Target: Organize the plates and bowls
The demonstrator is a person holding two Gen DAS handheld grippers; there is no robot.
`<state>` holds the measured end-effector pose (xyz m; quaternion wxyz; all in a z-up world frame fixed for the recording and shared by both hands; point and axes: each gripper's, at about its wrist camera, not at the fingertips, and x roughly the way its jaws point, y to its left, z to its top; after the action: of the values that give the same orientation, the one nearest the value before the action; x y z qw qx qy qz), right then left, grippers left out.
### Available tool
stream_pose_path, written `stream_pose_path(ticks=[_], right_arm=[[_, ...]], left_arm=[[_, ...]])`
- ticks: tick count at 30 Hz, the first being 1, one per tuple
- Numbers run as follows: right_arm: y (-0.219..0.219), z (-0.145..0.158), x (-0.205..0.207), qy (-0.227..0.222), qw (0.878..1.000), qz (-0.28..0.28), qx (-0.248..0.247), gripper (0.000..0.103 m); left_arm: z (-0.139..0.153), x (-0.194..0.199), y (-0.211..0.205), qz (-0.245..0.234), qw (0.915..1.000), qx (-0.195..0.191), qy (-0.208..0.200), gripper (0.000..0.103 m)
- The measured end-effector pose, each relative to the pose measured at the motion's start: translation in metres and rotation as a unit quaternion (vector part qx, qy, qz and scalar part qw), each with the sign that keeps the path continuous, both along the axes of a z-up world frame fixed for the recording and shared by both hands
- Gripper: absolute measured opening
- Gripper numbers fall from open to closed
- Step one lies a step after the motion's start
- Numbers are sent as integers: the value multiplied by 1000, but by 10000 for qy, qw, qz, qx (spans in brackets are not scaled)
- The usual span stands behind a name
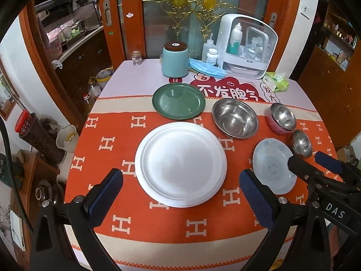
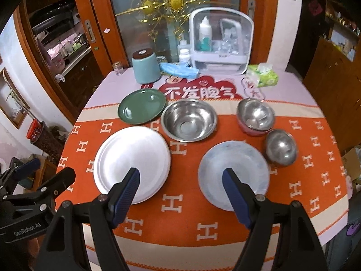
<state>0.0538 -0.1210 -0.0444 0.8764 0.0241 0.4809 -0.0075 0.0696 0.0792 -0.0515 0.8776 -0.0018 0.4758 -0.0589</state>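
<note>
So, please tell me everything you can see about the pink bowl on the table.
The pink bowl stands upright on the orange cloth, at the far right, behind the small steel bowl. Its outside looks pink, and its inside is shiny metal, or a steel bowl is nested in it; I cannot tell which. It seems empty. No gripper touches it.

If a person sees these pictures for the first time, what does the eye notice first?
First the orange cloth with white H shapes covering the table. On it, a large white plate lies nearest the open left gripper, with a shiny steel bowl behind it to the right.
</note>
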Motion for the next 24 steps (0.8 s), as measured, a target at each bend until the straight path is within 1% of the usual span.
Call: stream_pose_path(ticks=[6,11,13,15,16,18,21,22,24], right_arm=[[11,-31,28,292,9995,49,-51,76],[15,-61,51,591,9981,170,7,76],[15,-74,61,762,9967,241,146,76],[14,-88,72,928,9950,290,249,75],[13,-95,76,1008,9941,286,280,74],[11,-107,84,1156,9923,286,342,64],[8,-123,96,1355,9891,366,442,59],[7,-129,101,1410,9881,390,470,59],[7,-136,107,1497,9859,457,583,55]], left_arm=[[-25,28,23,126,9996,214,148,102],[-59,56,52,216,9982,223,520,102],[-74,66,64,223,9975,186,647,102],[-92,77,77,254,9958,150,861,102],[-100,82,83,264,9949,108,964,102],[-119,93,98,291,9927,-40,1167,101],[-146,108,117,308,9877,-282,1507,99],[-156,113,123,330,9848,-411,1656,98],[-168,119,130,344,9812,-611,1795,95]])
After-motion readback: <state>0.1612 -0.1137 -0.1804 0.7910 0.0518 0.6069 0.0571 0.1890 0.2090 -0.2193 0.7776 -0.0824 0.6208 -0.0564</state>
